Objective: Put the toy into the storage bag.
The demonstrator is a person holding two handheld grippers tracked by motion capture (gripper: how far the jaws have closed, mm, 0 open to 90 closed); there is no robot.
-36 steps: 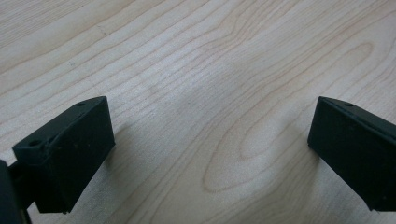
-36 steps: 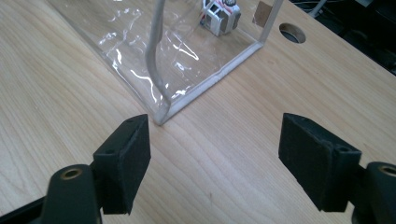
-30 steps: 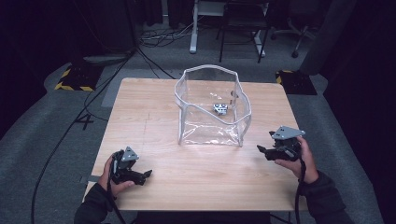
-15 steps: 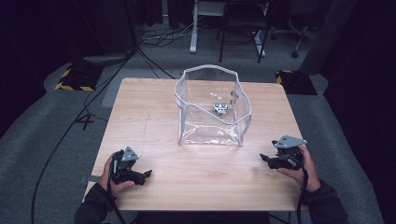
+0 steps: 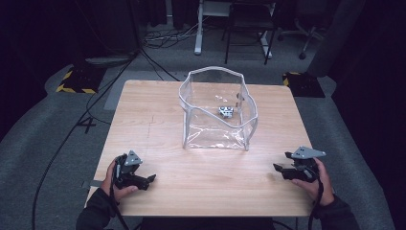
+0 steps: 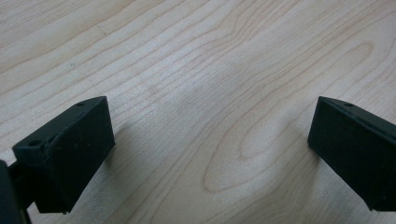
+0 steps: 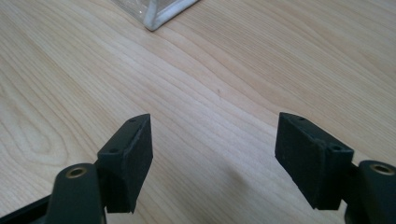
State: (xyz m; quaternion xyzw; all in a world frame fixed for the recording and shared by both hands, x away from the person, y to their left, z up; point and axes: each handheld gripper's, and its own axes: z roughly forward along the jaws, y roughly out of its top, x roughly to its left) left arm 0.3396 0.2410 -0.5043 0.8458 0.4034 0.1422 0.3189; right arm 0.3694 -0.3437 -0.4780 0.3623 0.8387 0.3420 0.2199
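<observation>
A clear plastic bag [image 5: 218, 112] with white trim stands open in the middle of the wooden table [image 5: 153, 110]; a small black and white object [image 5: 226, 111] lies inside it. My left gripper [image 5: 149, 179] rests low at the table's near left corner, open, with bare wood between its jaws [image 6: 210, 135]. My right gripper [image 5: 279, 168] sits low at the near right, pointing left. Its jaws have just been closing a little but stand open on nothing [image 7: 212, 144]. A corner of the bag [image 7: 156, 14] shows at the top of the right gripper view.
Dark floor surrounds the table, with cables [image 5: 86, 124] trailing at the left. Yellow and black striped blocks [image 5: 74, 81] lie on the floor behind each side, and desk legs and chairs [image 5: 249, 28] stand beyond the far edge.
My right gripper has moved toward the near edge and sunk lower over the table. The left gripper, the bag and the object in it have stayed put.
</observation>
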